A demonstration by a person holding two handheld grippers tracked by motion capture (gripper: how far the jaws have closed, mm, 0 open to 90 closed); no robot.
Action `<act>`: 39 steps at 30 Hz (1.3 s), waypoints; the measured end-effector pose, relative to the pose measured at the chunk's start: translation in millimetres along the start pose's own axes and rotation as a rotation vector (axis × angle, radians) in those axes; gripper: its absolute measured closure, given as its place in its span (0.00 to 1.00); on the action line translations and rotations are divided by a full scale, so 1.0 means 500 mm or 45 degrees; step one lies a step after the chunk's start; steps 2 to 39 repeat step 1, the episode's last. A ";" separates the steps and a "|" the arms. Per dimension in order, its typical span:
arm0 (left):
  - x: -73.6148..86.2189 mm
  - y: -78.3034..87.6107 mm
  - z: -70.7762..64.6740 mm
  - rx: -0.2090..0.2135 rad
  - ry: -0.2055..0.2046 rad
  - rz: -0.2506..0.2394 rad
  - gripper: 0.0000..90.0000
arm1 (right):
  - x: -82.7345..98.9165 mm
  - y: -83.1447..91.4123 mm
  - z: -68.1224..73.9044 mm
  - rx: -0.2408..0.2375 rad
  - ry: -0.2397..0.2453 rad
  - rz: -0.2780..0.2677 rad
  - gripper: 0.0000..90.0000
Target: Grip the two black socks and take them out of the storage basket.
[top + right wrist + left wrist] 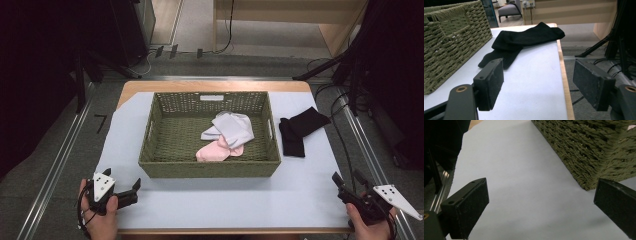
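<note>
While a white sock (231, 127) and a pink sock (216, 150) lie inside the woven basket (165, 165) at mid-bench, black socks (299, 130) rest just right of it on the bench (300, 200). At the near left corner the left hand-held gripper (131, 189) sits spread and empty; at the near right the right hand-held gripper (345, 179) is likewise spread.

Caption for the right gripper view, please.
Open right gripper faces black socks lying on the table beside a woven basket.
</note>
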State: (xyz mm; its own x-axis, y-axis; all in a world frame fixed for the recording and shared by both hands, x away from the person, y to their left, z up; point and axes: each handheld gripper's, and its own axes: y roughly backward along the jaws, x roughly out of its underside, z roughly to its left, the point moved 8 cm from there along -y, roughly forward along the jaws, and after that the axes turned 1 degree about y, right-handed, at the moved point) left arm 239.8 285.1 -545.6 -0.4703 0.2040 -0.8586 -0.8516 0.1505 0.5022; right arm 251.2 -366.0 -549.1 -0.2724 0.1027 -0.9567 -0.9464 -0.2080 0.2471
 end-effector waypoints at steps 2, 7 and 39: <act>0.000 0.000 0.000 0.000 0.000 0.000 0.01 | 0.000 0.000 0.000 0.000 0.000 0.000 0.28; 0.000 0.000 0.000 0.000 0.000 0.000 0.01 | 0.000 0.000 0.000 0.000 0.000 0.000 0.28; 0.000 0.000 0.000 0.000 0.000 0.000 0.01 | 0.000 0.000 0.000 0.000 0.000 0.000 0.28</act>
